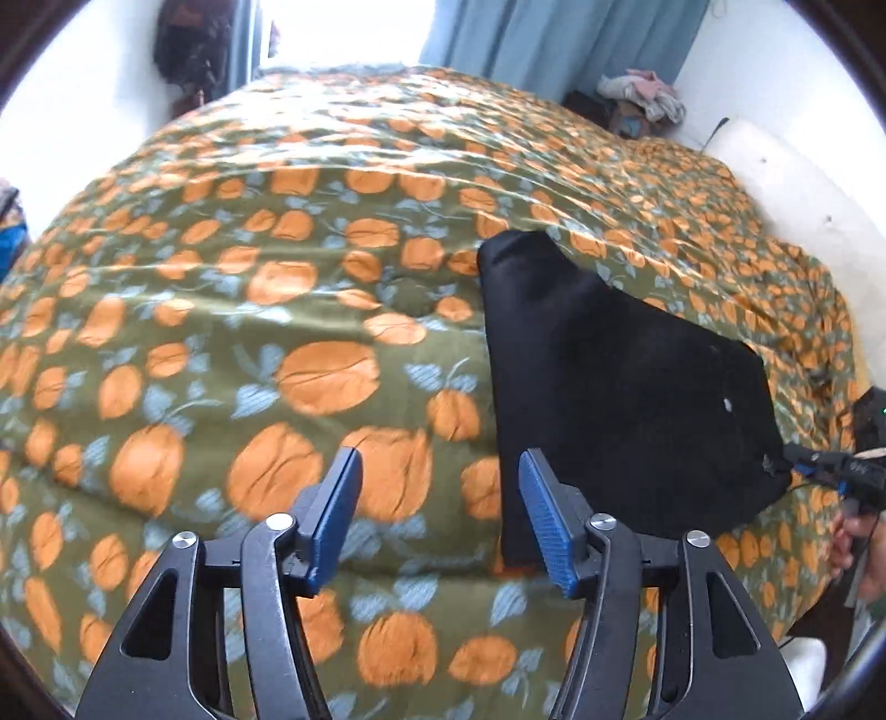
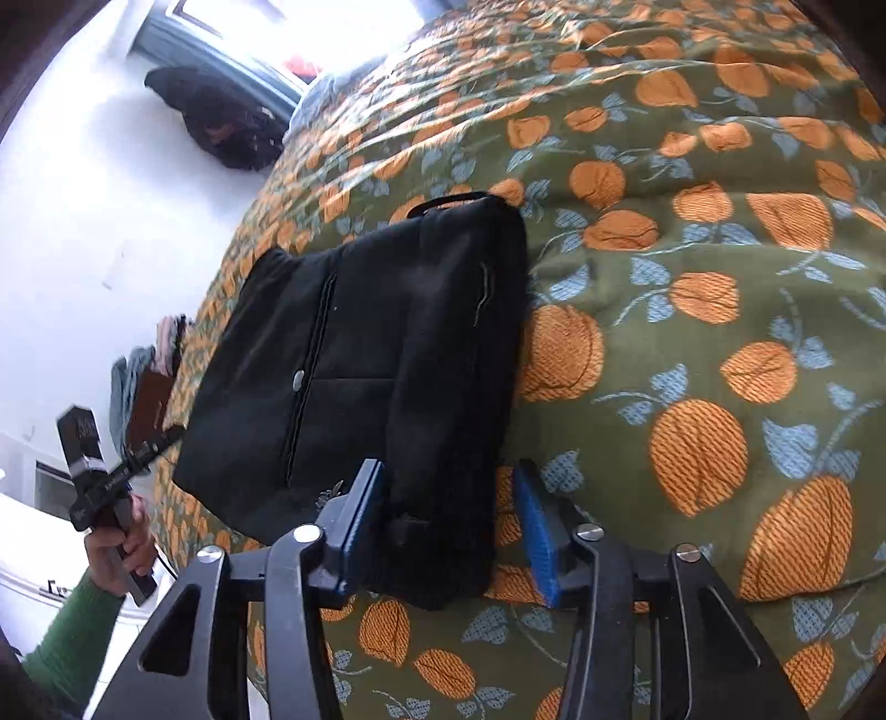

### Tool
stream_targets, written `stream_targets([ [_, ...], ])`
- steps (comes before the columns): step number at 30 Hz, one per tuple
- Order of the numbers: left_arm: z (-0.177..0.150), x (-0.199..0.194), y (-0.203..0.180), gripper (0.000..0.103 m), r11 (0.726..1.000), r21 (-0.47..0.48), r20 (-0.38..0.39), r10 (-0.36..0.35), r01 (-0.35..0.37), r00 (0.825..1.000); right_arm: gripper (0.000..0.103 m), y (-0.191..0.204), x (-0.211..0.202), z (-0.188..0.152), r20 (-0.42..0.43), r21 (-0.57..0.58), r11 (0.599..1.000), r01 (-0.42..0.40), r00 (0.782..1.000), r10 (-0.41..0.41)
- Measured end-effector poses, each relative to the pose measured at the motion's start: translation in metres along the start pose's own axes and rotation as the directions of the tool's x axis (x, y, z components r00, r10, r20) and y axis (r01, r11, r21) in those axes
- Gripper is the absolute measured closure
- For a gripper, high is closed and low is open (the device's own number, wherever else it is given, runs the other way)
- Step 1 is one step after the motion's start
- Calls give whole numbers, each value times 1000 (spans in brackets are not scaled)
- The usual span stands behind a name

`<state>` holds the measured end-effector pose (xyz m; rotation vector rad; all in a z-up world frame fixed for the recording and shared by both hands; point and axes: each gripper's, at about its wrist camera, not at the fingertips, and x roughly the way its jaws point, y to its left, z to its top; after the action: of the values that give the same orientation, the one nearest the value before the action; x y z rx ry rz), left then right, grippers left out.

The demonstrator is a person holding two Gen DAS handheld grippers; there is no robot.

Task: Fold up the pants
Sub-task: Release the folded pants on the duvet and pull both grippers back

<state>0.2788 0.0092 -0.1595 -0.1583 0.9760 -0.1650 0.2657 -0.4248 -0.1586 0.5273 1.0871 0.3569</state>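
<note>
Pants (image 1: 620, 387): one black pair, folded into a compact bundle, lying on the bedspread (image 1: 277, 266), an olive cover printed with orange fruit and pale blue leaves.

Left wrist view. I see the pants right of centre, a dark wedge narrowing toward the upper middle of the frame. My left gripper (image 1: 440, 476) sits at lower centre, its blue pads spread with nothing between them; the right-hand pad overlaps the near left edge of the pants in the picture, and I cannot tell whether it touches the cloth. At the right edge my right gripper (image 1: 797, 462) reaches in with its tip at the lower right corner of the pants; its jaws are too small here for me to judge. A blue curtain (image 1: 554, 39) hangs at top right, with a heap of clothes (image 1: 642, 94) just below it.

Right wrist view. I see the pants at centre left, showing a seam, a pale button and a belt loop at the top edge. My right gripper (image 2: 448, 498) is at lower centre, jaws parted on either side of the near corner of the bundle; the left pad lies against the cloth, the right pad stands clear of it over the bedspread. My left gripper (image 2: 166, 437) appears at lower left, held by a hand (image 2: 119, 545) in a green sleeve (image 2: 72, 626), tip at the left edge of the pants.
</note>
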Motion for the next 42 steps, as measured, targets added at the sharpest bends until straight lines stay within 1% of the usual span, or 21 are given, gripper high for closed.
stream_targets([
  [1, -6, -10, -4, 28, 998, 35, 20, 46, -46, 999, 54, 0, 0, 0, 0, 0, 1000, 0, 1000, 0],
  [2, -14, -26, -12, 20, 991, 85, 65, 101, -106, 993, 54, 5, -14, -3, 29, -16, 1000, 7, 1000, -6],
  [3, -19, -37, -19, 11, 982, 120, 107, 132, -144, 985, 53, 14, -29, -8, 61, -54, 998, 38, 998, -34],
  [5, -35, -67, -37, 3, 965, 169, 197, 169, -203, 966, 48, 43, -56, -24, 105, -157, 979, 130, 988, -114],
  [6, -40, -79, -45, 3, 959, 179, 230, 177, -220, 957, 30, 59, -69, -36, 125, -198, 962, 185, 979, -163],
  [7, -45, -91, -53, 3, 955, 183, 242, 186, -233, 952, 4, 76, -81, -49, 156, -219, 943, 251, 963, -220],
  [8, -55, -106, -62, 3, 955, 186, 236, 184, -230, 954, 1, 89, -92, -63, 188, -222, 925, 309, 944, -270],
  [10, -69, -121, -71, 3, 966, 174, 190, 160, -193, 969, 0, 111, -113, -101, 252, -199, 896, 396, 905, -343],
  [12, -87, -131, -76, 3, 979, 156, 74, 121, -131, 990, 0, 125, -127, -140, 253, -154, 877, 454, 877, -409],
  [14, -102, -137, -83, 3, 980, 190, -21, 68, -63, 997, 0, 134, -136, -174, 236, -100, 880, 465, 870, -433],
  [15, -109, -139, -87, 3, 977, 208, -39, 62, -53, 997, 0, 138, -142, -188, 241, -85, 884, 461, 870, -430],
  [16, -115, -145, -91, 3, 973, 225, -41, 67, -56, 997, 0, 153, -150, -211, 241, -76, 878, 472, 863, -443],
  [17, -121, -153, -96, 3, 967, 248, -24, 73, -64, 997, 0, 153, -150, -211, 241, -76, 878, 472, 863, -443],
  [18, -124, -160, -100, 3, 959, 273, -4, 76, -72, 997, 0, 172, -155, -227, 254, -128, 871, 475, 864, -434],
  [19, -125, -167, -104, 3, 952, 294, 16, 80, -81, 997, 0, 172, -155, -227, 254, -128, 871, 475, 864, -434],
  [20, -125, -173, -106, 3, 946, 310, 36, 88, -95, 995, 0, 189, -163, -239, 292, -182, 847, 500, 850, -439],
  [22, -123, -183, -107, 3, 941, 319, 64, 101, -116, 993, 0, 196, -166, -243, 304, -203, 843, 499, 850, -430],
  [23, -121, -184, -106, 3, 942, 314, 67, 99, -116, 993, 0, 205, -166, -249, 300, -232, 836, 497, 854, -424],
  [27, -122, -186, -101, 3, 946, 299, 73, 112, -129, 991, 0, 210, -162, -250, 299, -246, 827, 505, 851, -431],
  [39, -123, -186, -98, 3, 957, 268, 68, 98, -113, 993, 0, 212, -156, -251, 289, -242, 824, 511, 849, -442],
  [42, -122, -190, -97, 3, 960, 259, 87, 87, -107, 992, 0, 213, -156, -252, 289, -243, 825, 510, 850, -440],
])
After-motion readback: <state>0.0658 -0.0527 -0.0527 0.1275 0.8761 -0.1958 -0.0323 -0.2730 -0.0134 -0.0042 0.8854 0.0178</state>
